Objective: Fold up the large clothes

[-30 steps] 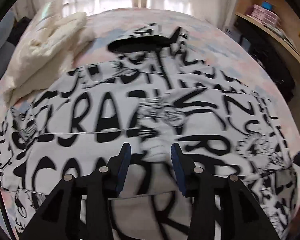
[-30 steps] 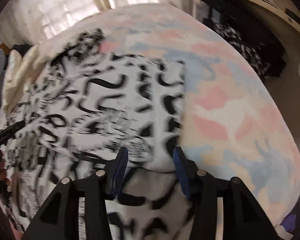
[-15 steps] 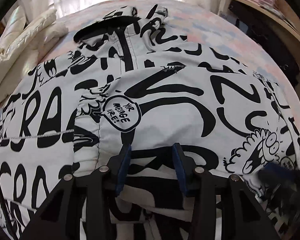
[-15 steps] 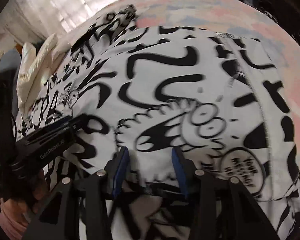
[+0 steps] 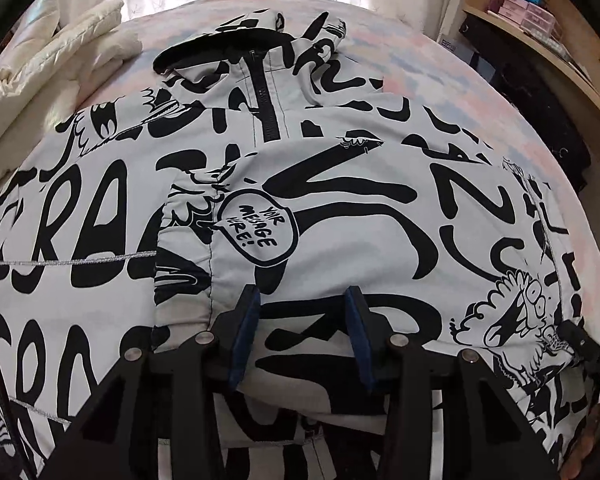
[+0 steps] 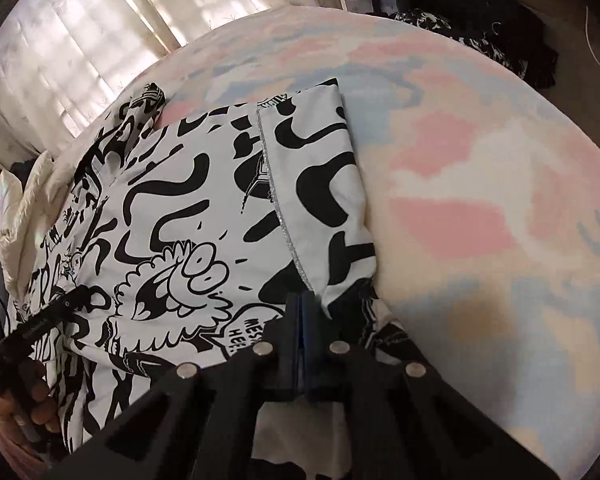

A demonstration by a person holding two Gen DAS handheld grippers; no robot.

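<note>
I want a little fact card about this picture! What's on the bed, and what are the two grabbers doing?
Place: bed with a pink, blue and cream cover
Main thing: black-and-white printed jacket, spread on the bed, part folded over itself
Zip: black zip near the collar, at the far end
Beside it: cream quilt, bunched at the far left
Left gripper: jaws apart, jacket cloth between them
Right gripper: jaws have just closed, pinched together at the jacket's near edge
Windows: curtains with light behind

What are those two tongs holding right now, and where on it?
The right tongs have just closed, apparently pinching the black-and-white jacket at its near edge. The left tongs stand open over it, gripping nothing.
</note>
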